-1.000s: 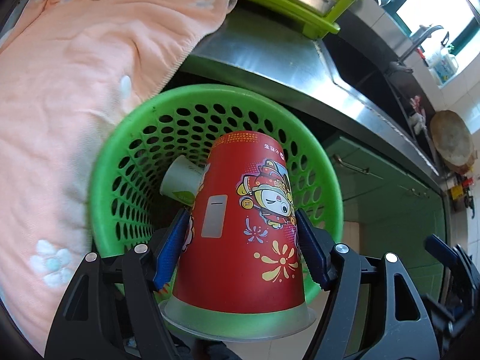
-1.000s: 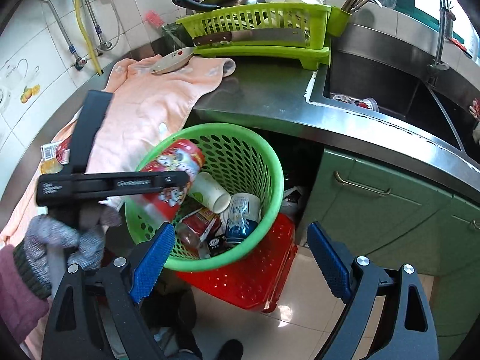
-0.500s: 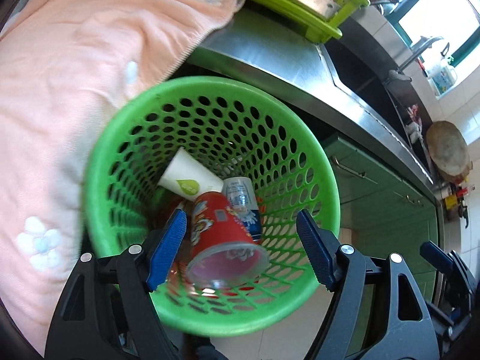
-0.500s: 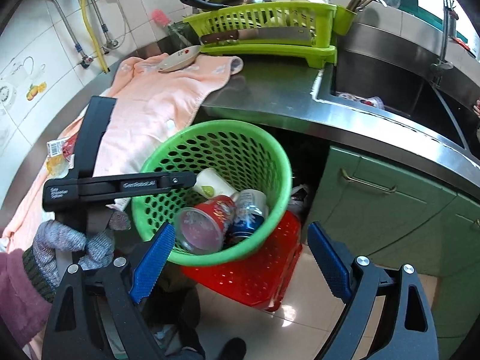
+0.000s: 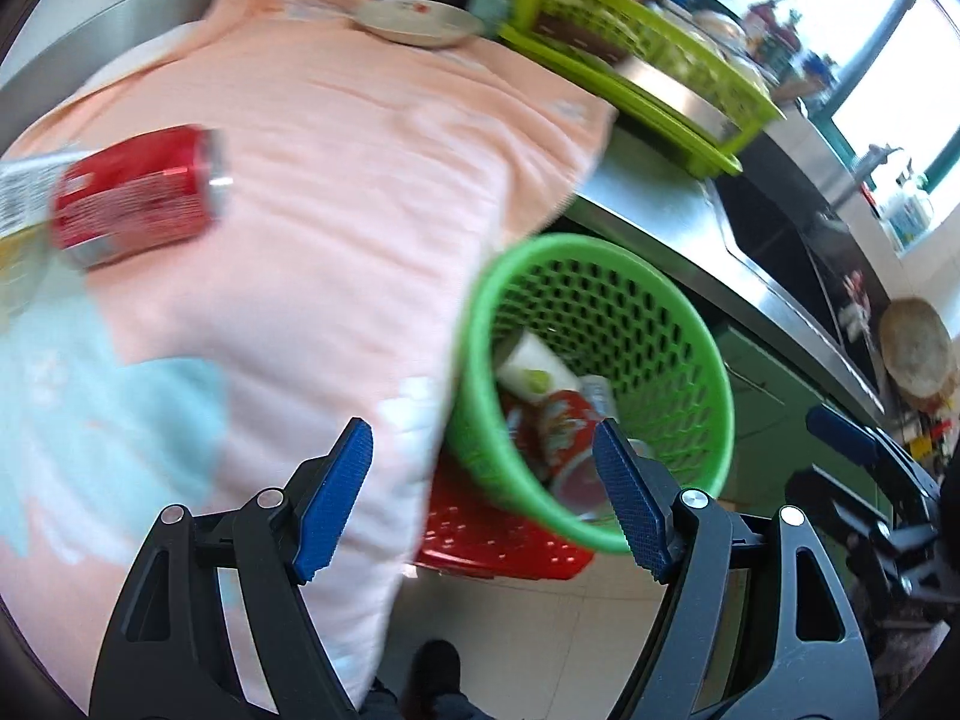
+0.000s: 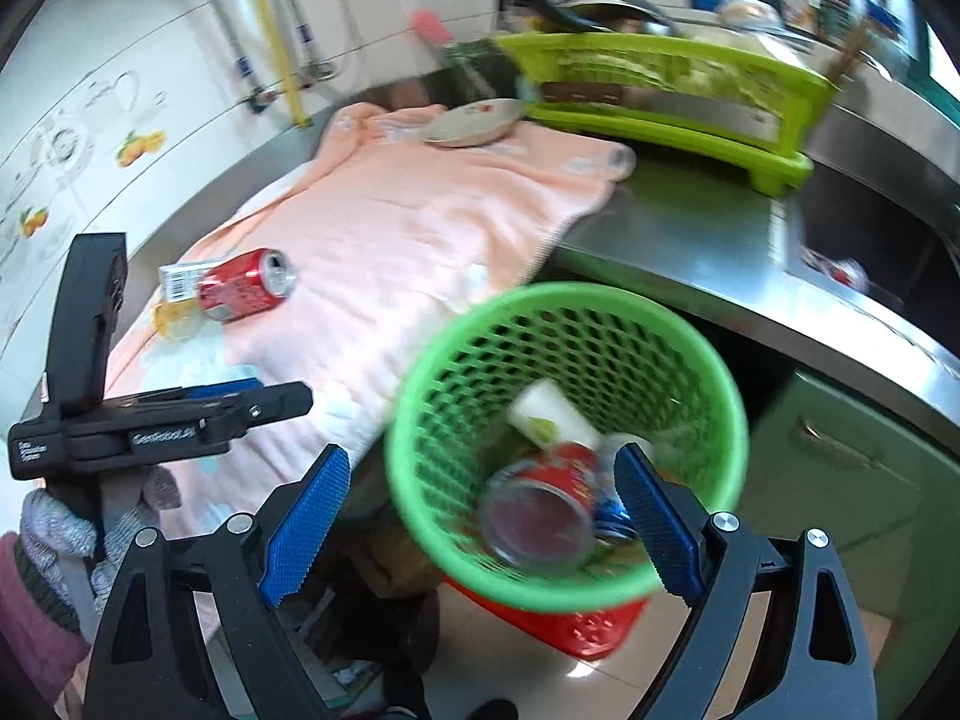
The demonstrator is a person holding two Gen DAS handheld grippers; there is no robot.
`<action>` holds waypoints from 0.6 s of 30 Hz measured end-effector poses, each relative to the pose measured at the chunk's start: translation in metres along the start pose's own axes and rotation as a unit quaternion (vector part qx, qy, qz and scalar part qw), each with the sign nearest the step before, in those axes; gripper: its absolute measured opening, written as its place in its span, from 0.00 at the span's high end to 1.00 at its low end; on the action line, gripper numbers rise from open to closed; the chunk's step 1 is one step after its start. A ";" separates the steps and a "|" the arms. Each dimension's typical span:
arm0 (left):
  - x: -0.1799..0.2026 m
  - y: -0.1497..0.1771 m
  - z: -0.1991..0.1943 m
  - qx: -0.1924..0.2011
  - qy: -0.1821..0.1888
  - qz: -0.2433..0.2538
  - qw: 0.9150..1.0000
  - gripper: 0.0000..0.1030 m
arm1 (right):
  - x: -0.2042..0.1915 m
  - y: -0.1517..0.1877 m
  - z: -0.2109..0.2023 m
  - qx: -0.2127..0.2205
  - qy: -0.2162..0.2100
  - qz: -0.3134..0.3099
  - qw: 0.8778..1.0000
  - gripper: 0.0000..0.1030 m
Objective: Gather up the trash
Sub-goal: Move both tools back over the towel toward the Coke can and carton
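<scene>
A green perforated basket (image 5: 708, 354) (image 6: 714, 372) stands on a red crate beside the counter. Inside lie a red printed paper cup (image 6: 540, 510) (image 5: 564, 426), a white paper cup (image 6: 549, 417) and a can. A red soda can (image 5: 138, 195) (image 6: 246, 285) lies on its side on the pink towel (image 5: 336, 192) (image 6: 408, 222), next to a small packet (image 6: 180, 279). My left gripper (image 5: 483, 501) is open and empty over the towel's edge; it also shows in the right wrist view (image 6: 198, 414). My right gripper (image 6: 480, 531) is open and empty above the basket.
A white dish (image 6: 471, 120) rests on the towel's far end. A lime dish rack (image 6: 660, 90) stands on the steel counter (image 6: 690, 228), with the sink (image 6: 864, 246) to its right. Green cabinet doors (image 6: 840, 480) are below. Tiled floor lies under the basket.
The red paper cup left my left gripper and fell into the basket. My left gripper then swung left over the towel, bringing the red soda can into view. The right gripper stayed open.
</scene>
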State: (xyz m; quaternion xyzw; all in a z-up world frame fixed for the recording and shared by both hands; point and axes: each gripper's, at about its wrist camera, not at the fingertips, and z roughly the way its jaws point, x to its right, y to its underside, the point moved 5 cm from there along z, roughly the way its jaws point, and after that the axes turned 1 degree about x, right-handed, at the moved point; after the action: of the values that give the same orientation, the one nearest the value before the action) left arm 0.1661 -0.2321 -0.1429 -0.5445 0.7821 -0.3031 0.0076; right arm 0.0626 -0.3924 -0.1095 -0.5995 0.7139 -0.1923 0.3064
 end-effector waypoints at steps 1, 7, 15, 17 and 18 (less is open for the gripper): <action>-0.010 0.000 -0.006 0.004 -0.005 -0.006 1.000 0.27 | -0.008 -0.003 0.004 -0.002 -0.005 -0.006 1.000 0.16; -0.076 0.000 -0.044 0.029 -0.039 -0.045 0.998 0.27 | -0.064 -0.022 0.032 -0.013 -0.035 -0.055 0.998 0.16; -0.153 -0.003 -0.083 0.057 -0.071 -0.089 0.992 0.27 | -0.122 -0.042 0.067 -0.030 -0.056 -0.104 0.993 0.16; -0.169 -0.007 -0.093 0.066 -0.083 -0.097 0.990 0.27 | -0.136 -0.047 0.074 -0.033 -0.060 -0.119 0.991 0.16; -0.175 -0.008 -0.097 0.070 -0.085 -0.097 0.989 0.27 | -0.143 -0.050 0.078 -0.034 -0.058 -0.127 0.990 0.16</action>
State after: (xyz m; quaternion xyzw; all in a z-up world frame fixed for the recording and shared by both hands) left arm 0.2109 -0.0385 -0.1156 -0.6401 0.6989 -0.3084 0.0826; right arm 0.1649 -0.2562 -0.1056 -0.7059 0.6189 -0.1699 0.2998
